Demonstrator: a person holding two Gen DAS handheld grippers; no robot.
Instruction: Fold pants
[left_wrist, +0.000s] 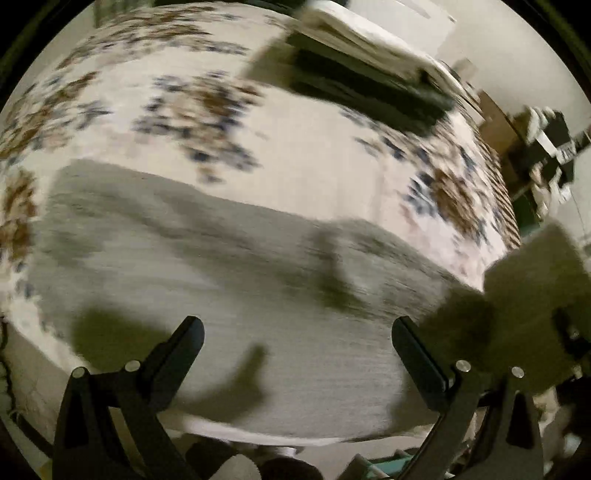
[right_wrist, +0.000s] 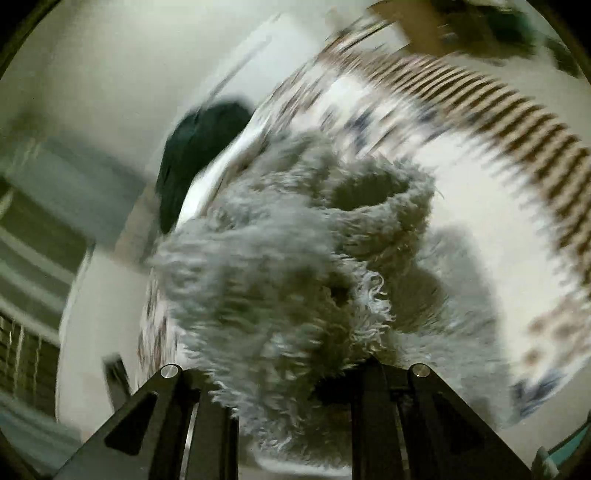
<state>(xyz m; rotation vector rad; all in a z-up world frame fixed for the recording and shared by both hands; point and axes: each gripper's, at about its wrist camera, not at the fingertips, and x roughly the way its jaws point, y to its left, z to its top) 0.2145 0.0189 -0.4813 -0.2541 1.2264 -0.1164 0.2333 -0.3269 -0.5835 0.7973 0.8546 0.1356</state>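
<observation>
Fluffy grey pants (left_wrist: 229, 266) lie spread across a floral bedspread (left_wrist: 303, 147), blurred by motion. My left gripper (left_wrist: 297, 332) hangs above them, its jaws wide apart with nothing between. At the right edge of the left wrist view, a corner of the pants (left_wrist: 535, 288) is lifted off the bed. In the right wrist view, my right gripper (right_wrist: 291, 373) is shut on a bunch of the grey pants (right_wrist: 280, 266), which hides the fingertips. An open tube of the fabric shows just beyond.
A stack of folded pale and dark clothes (left_wrist: 373, 70) sits at the far side of the bed. The bedspread's striped border (right_wrist: 517, 125) marks the bed's edge. A dark object (right_wrist: 199, 158) lies beside the bed, by a pale wall.
</observation>
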